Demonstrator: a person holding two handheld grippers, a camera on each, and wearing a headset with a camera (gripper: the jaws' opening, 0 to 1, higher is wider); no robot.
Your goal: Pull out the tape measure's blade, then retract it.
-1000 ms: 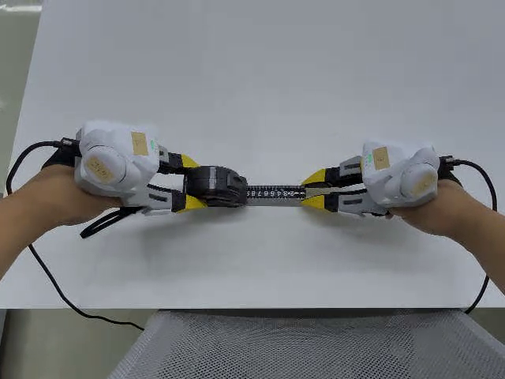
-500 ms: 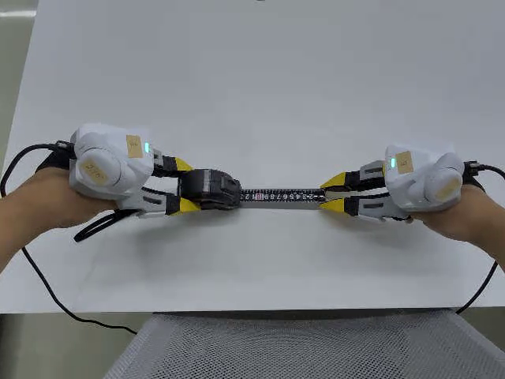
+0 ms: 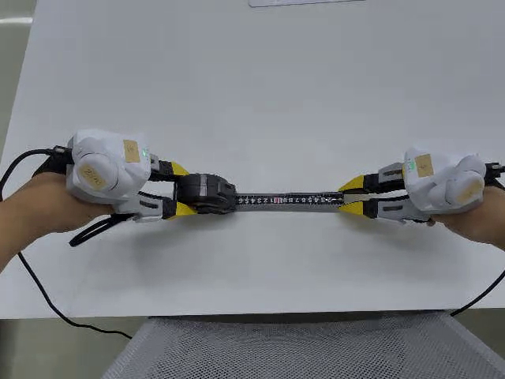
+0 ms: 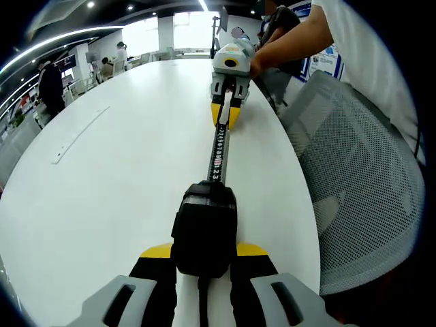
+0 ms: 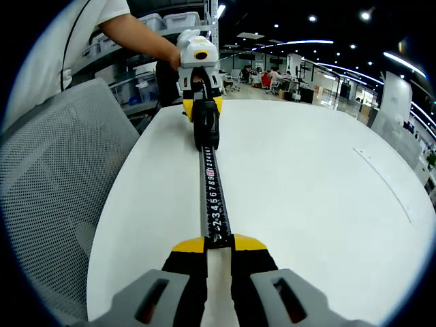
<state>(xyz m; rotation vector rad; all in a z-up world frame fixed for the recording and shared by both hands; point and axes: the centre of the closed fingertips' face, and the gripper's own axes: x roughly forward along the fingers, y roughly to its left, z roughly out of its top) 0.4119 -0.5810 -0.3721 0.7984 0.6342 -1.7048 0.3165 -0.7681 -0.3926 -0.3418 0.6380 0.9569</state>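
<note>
While your left gripper (image 3: 183, 189) has its jaws closed around the black tape measure (image 3: 207, 193), clamping the body from both sides, it works as the anchor. The body sits on the counter (image 3: 260, 95) near the front edge, left of the middle, so a pull on the strip should not drag it along.

Your right gripper (image 3: 353, 197) has its jaws pinched almost fully together on the free end of the blade (image 3: 288, 200), right of the middle and about as near the front edge. Whether the tips hold the end hook itself or the strip just behind it is hard to make out in the right gripper view.

You have the two grippers facing each other along one line parallel to the front edge. That explains why the blade runs straight and flat between them, numbers up and close to the counter, with no twist or kink.

The pull-out looks well underway, with a fair length drawn. For the retract, I would judge that you need the same straight line and a firm pinch, so the spring cannot snap the end back.
</note>
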